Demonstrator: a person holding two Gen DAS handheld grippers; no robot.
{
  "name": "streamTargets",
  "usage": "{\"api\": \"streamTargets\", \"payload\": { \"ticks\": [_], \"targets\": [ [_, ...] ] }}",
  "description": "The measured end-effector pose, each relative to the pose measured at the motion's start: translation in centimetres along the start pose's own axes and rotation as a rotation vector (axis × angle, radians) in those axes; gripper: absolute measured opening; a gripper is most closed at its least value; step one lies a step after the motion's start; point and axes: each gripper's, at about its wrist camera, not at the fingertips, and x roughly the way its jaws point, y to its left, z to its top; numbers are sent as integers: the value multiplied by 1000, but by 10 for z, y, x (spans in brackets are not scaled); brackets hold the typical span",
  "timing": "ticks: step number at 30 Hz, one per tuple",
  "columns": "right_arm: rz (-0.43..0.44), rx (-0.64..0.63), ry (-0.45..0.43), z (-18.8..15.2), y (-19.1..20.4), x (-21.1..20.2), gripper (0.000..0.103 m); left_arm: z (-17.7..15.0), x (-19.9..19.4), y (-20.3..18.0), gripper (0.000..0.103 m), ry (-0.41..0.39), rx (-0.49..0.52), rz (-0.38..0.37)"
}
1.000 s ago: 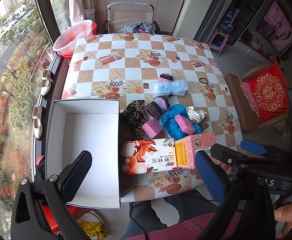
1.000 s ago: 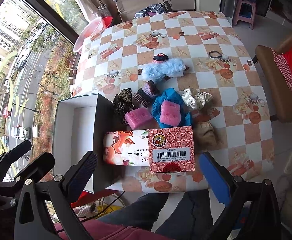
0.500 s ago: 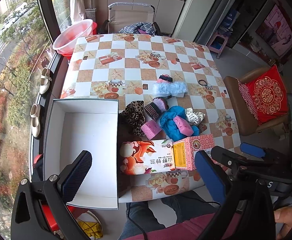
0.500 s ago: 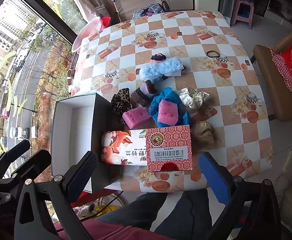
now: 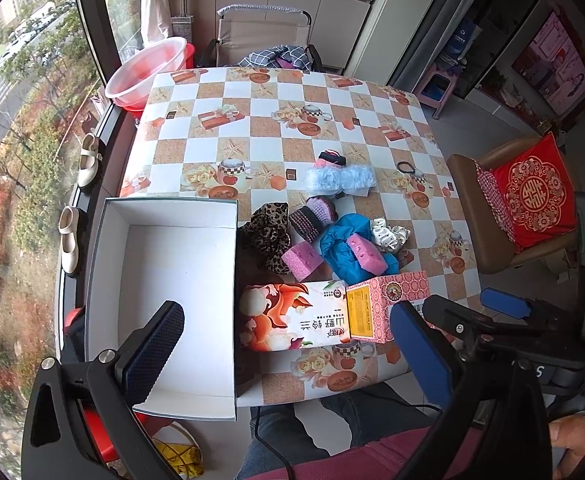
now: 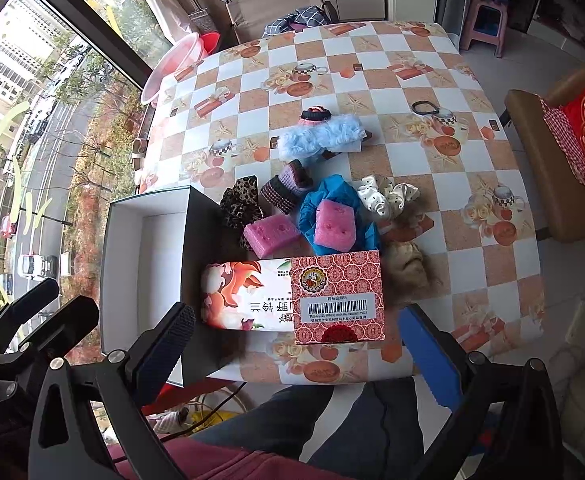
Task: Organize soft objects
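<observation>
1. Since a second ago both my grippers have drawn back a little; the table (image 5: 252,128) looks smaller, and nothing on it has shifted.
2. My left gripper (image 5: 288,344) has its fingers wide apart and empty, above the white box (image 5: 180,256) and the floral carton (image 5: 292,316).
3. My right gripper (image 6: 292,344) is spread too and holds nothing, with the red patterned box (image 6: 338,296) between its fingers.
4. The soft pile lies ahead of both: pink sponge (image 6: 270,232), blue cloth (image 6: 332,196), leopard scrunchie (image 6: 238,200).

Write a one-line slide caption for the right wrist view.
Open right tool hovers over two cartons and a pile of soft items beside an empty box.
</observation>
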Motion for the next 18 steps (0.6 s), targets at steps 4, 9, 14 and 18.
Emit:
{"api": "streamTargets", "payload": {
  "ticks": [4, 9, 14, 18],
  "targets": [
    [0, -1, 0, 1, 0, 0, 103, 0, 0, 1, 103, -1, 0, -1],
    [-3, 2, 0, 1, 0, 0, 103, -1, 0, 1, 103, -5, 0, -2],
    [-9, 10, 4, 3, -7, 0, 103, 1, 2, -5, 103, 0, 5, -11],
    [-19, 14, 3, 5, -4, 0, 103, 3, 3, -15, 103, 0, 17, -29]
  ]
}}
